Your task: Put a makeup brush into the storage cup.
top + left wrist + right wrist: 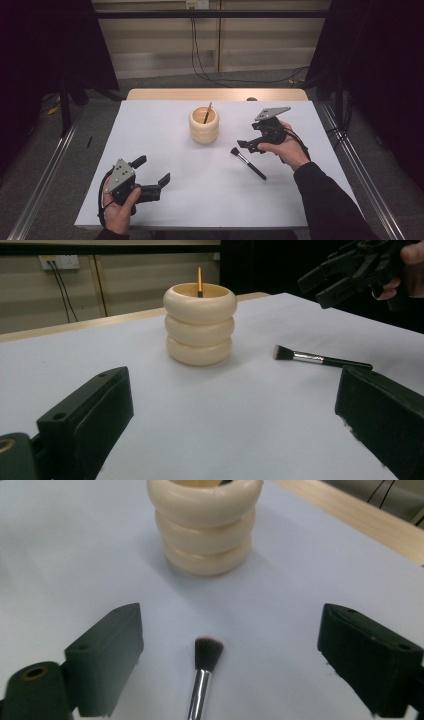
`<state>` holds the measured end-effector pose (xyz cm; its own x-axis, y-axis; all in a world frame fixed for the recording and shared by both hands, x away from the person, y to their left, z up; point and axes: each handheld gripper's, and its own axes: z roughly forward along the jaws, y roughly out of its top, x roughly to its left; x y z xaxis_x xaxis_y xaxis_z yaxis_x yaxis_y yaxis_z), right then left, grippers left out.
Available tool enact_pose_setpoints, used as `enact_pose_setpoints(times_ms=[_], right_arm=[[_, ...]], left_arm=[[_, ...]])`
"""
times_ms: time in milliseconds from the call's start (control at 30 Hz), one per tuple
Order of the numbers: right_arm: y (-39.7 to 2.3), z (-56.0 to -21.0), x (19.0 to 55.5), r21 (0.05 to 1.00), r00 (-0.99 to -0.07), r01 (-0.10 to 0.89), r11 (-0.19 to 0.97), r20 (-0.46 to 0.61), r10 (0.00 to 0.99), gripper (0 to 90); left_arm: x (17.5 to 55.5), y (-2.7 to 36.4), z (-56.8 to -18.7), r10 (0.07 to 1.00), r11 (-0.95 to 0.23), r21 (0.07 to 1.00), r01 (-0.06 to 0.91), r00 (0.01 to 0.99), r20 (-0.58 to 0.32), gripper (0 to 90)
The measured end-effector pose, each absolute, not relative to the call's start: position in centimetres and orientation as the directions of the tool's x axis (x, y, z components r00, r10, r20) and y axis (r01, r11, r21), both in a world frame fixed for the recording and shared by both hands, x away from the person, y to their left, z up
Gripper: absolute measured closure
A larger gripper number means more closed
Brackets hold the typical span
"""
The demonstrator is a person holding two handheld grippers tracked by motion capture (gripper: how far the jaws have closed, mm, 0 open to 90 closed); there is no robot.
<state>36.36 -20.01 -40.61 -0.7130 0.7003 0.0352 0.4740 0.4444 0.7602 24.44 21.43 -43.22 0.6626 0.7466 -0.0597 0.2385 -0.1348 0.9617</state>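
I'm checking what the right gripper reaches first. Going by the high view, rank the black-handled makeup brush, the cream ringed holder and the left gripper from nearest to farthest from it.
1. Black-handled makeup brush: on the table just below the right gripper.
2. Cream ringed holder: to the left, toward the table's far edge.
3. Left gripper: far across, near the table's left front.

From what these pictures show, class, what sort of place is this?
Probably a lab or recording workspace, not a home: a white table framed by metal rails, dark curtains at both sides, and wall sockets with trailing cables.
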Motion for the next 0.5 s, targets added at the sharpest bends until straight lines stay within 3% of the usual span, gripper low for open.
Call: enact_pose_setpoints(times_ms=[300, 400, 500], right_arm=[[-18.8, -41.7, 36.9, 0.609, -0.742, 0.565, 0.557, 0.081, 0.665, 9.0], [-18.4, -41.6, 37.1, 0.550, -0.755, 0.597, 0.584, 0.138, 0.641, 18.3], [-17.9, -41.4, 37.5, 0.507, -0.755, 0.620, 0.599, 0.177, 0.632, 18.0]], left_arm=[[24.4, 21.3, -43.2, 0.748, -0.135, 0.962, 0.239, 0.661, -0.059, 2.2], [24.4, 21.4, -43.3, 0.749, -0.145, 0.960, 0.239, 0.661, -0.052, 2.0], [24.5, 21.5, -43.3, 0.749, -0.145, 0.960, 0.240, 0.660, -0.052, 2.0]])
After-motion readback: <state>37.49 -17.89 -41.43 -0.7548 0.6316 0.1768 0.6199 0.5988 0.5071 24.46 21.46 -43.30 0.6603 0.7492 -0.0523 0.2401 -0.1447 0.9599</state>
